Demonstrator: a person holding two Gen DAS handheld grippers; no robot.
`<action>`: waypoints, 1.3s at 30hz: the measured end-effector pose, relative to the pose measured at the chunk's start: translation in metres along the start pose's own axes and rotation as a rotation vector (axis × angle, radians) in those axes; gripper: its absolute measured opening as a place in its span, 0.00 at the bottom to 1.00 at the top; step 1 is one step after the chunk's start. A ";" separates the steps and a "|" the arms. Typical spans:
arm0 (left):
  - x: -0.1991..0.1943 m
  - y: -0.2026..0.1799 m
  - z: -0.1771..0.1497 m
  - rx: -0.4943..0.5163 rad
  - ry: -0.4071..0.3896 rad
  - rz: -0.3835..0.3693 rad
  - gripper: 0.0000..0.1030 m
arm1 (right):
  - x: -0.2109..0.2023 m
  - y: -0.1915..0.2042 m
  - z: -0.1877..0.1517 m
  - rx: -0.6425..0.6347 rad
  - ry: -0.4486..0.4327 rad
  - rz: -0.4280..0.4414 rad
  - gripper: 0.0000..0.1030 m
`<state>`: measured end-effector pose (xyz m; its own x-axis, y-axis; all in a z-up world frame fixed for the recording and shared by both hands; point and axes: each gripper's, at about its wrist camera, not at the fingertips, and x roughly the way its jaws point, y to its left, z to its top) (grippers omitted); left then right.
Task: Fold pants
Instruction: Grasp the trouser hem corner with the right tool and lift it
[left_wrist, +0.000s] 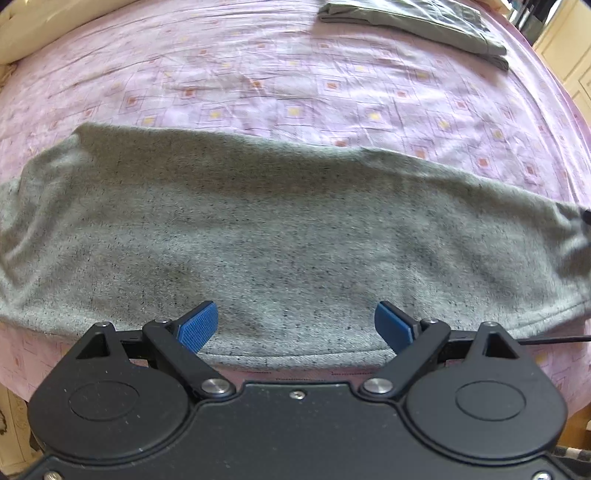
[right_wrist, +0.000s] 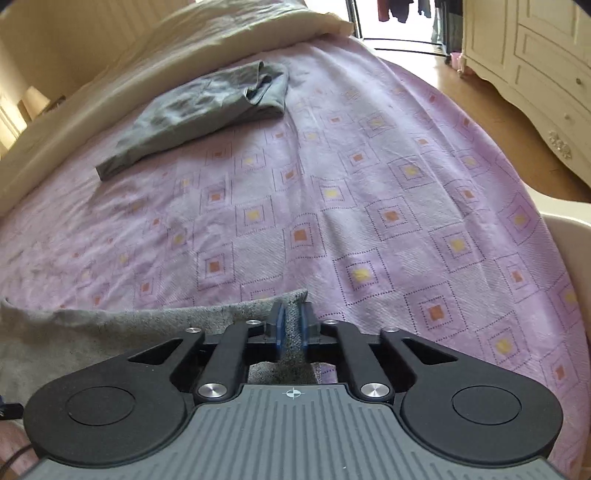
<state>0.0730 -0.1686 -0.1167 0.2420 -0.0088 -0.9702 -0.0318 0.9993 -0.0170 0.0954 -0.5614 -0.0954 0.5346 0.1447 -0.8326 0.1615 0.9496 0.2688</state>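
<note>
Grey flecked pants (left_wrist: 280, 229) lie spread flat across the near part of a bed with a pink patterned sheet (left_wrist: 258, 81). My left gripper (left_wrist: 295, 325) is open, its blue pads (left_wrist: 197, 325) wide apart just above the pants' near edge, holding nothing. In the right wrist view my right gripper (right_wrist: 291, 326) is shut on a bunched end of the grey pants (right_wrist: 122, 325), which trail off to the left over the sheet (right_wrist: 369, 206).
A folded dark grey-green garment (left_wrist: 424, 26) lies at the far right of the bed; it also shows in the right wrist view (right_wrist: 207, 110). A cream duvet (right_wrist: 184, 44) runs along the far side. A white dresser (right_wrist: 535, 74) stands beyond the wooden floor.
</note>
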 end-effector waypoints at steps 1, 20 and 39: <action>0.001 -0.002 -0.001 0.006 0.002 -0.002 0.90 | -0.010 -0.005 -0.005 0.025 -0.023 0.016 0.43; -0.002 -0.025 -0.015 0.092 0.032 -0.019 0.89 | -0.011 -0.019 -0.086 0.295 0.070 0.144 0.46; 0.026 -0.052 0.059 0.069 -0.044 0.013 0.89 | -0.022 0.007 -0.039 0.175 0.096 0.170 0.12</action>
<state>0.1378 -0.2187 -0.1268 0.2848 0.0045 -0.9586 0.0316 0.9994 0.0140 0.0524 -0.5469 -0.0941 0.4864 0.3320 -0.8082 0.2212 0.8480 0.4816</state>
